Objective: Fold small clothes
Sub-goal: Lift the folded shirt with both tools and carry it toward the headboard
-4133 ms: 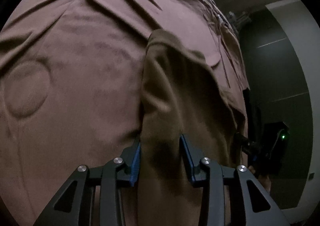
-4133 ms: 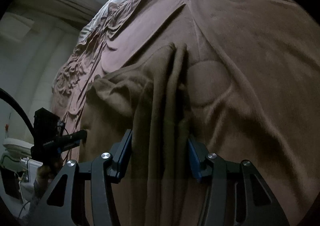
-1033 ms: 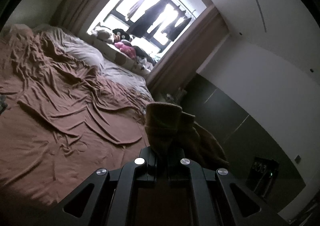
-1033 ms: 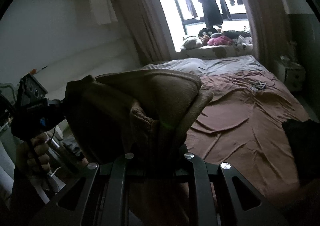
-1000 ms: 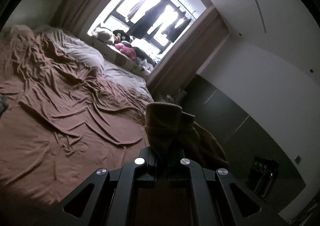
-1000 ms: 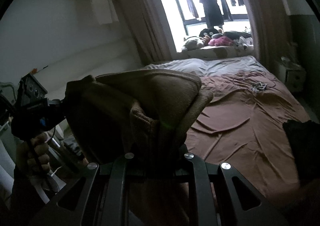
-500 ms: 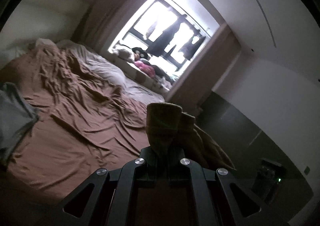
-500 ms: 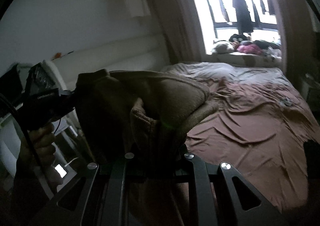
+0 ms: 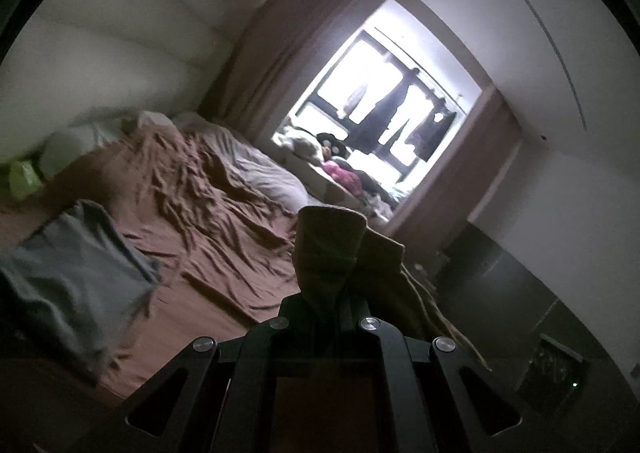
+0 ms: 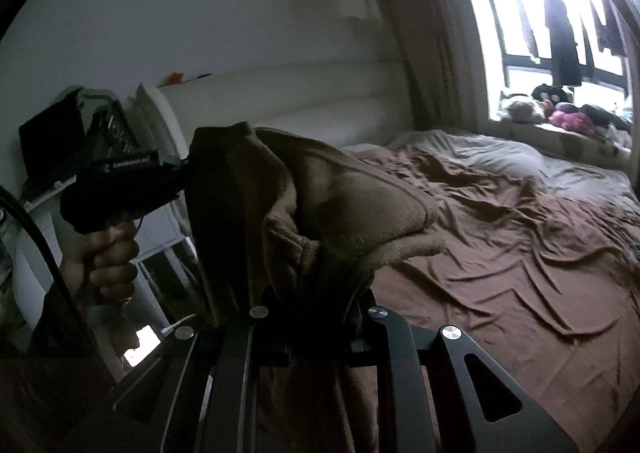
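Since the earlier frames, where it lay flat on the bed between open claws, we now have the brown garment [image 10: 304,213] lifted in the air, and both views have swung across the room. Our right claw [image 10: 316,305] is closed on a thick bunch of it, which rises just above and ahead of the claw. Our left claw [image 9: 325,299] is pinched tight on another fold of the same garment [image 9: 326,253], which stands up straight ahead of it. Left of the right claw we see the left hand [image 10: 102,257] gripping its handle. Beyond and below both claws lies the bed [image 10: 520,273] with a wrinkled brown sheet. Left of the left claw a grey cloth [image 9: 76,273] rests on it. Far ahead is the bright window [image 9: 384,101].
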Motion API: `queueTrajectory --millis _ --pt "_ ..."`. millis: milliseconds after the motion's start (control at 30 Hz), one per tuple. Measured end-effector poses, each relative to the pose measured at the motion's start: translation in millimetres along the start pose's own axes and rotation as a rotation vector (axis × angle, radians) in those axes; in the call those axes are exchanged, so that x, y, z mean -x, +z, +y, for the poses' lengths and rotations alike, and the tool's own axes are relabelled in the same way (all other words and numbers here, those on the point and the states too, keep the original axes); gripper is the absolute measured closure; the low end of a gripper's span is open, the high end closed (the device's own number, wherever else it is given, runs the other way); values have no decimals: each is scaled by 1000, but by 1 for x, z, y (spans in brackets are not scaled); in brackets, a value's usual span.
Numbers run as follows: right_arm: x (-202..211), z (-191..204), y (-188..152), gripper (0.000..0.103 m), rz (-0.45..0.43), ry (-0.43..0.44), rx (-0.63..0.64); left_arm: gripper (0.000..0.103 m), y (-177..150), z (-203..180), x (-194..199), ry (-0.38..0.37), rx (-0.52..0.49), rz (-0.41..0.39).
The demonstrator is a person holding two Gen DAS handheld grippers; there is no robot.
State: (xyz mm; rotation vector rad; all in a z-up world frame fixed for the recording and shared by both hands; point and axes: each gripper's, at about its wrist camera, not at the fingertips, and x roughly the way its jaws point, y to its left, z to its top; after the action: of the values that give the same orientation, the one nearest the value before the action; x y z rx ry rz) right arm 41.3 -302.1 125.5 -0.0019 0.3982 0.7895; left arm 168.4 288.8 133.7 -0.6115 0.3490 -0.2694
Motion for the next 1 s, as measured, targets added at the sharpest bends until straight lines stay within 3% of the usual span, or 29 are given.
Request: queueTrajectory --millis 467,733,1000 --pt "-81 -30 22 90 6 98 -17 97 58 73 26 148 -59 -60" --pt "-117 -11 28 90 10 150 26 97 98 113 57 235 -82 -124" --pt "-159 12 26 90 50 215 69 97 117 162 76 342 -76 -140"
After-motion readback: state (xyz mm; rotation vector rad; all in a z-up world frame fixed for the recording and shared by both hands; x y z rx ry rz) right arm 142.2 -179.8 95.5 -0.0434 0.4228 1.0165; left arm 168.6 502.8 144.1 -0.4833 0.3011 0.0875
